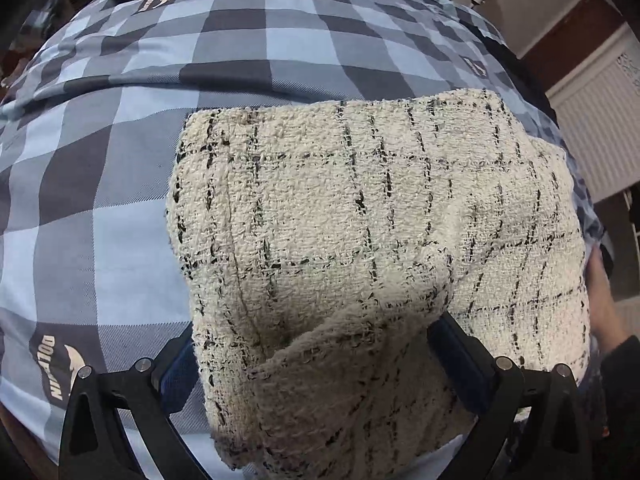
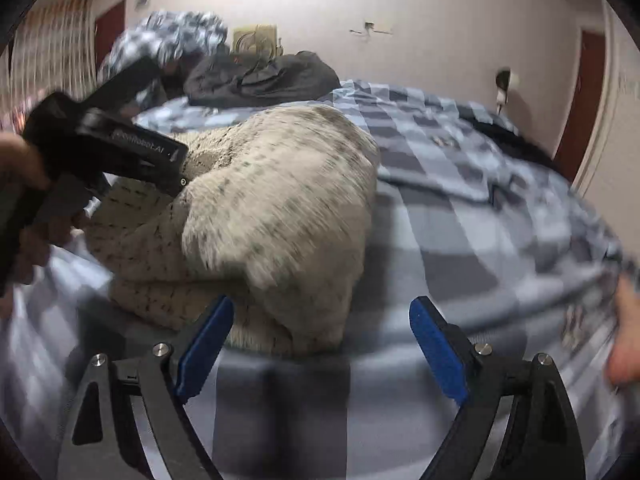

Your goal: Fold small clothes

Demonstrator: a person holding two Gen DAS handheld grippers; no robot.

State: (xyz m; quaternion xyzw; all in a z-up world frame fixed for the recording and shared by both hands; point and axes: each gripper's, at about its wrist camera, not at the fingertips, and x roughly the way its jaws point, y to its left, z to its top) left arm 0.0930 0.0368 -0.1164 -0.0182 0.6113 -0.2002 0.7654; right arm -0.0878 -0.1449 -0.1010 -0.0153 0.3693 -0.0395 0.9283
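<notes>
A bed (image 1: 100, 184) covered in blue-and-grey check bedding fills both views; one cream tweed garment (image 1: 360, 220) with thin black grid lines lies on it, partly folded, one layer doubled over another; at the far end of the bed sits one dark heap of clothing (image 2: 264, 76), and beyond it one bunched check bundle (image 2: 180, 36), blurred.

There are two tools. The left hand-held gripper (image 1: 312, 344) points steeply down at the near edge of the cream tweed garment; the cloth bulges up between its two blue fingers (image 1: 460, 356) and covers most of the left-side one; the fingers stand well apart, and whether they press on the fabric cannot be told from either view; in the right wrist view its black body lies against the garment's left side, held by a hand (image 2: 24, 184).

The right hand-held gripper (image 2: 320, 340) stands wide open with nothing held; its blue fingers (image 2: 438, 354) are over the bedding, the left-side one just beside the garment's near fold; only bedding shows between them.
</notes>
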